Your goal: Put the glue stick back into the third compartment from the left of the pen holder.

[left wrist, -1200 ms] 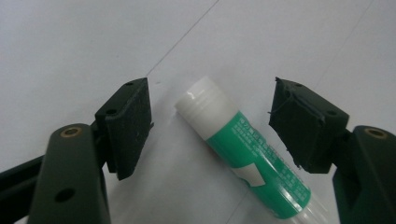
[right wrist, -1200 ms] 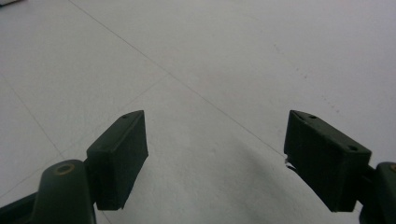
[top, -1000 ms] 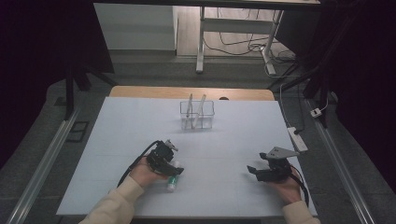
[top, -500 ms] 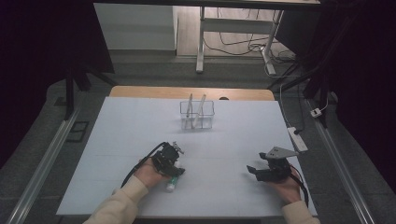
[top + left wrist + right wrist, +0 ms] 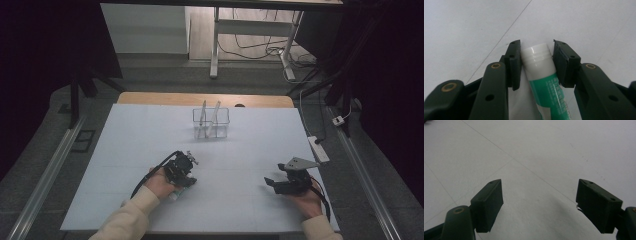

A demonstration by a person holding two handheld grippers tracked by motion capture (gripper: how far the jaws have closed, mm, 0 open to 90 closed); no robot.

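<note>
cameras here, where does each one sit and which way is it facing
High view: fixed above the person's side, facing forward and down on the table; both forearms, the left hand-held gripper, the right hand-held gripper and a clear container.
Left gripper view: rides the left hand-held gripper, facing down its jaws, which have just been closing on a glue stick.
Right gripper view: rides the right hand-held gripper, facing along open jaws at bare table.
Shared: high and left gripper views both show the glue stick.

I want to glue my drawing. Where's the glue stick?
The glue stick lies on the white table between the left gripper jaws, near the person's side, left of middle in the high view.
</note>
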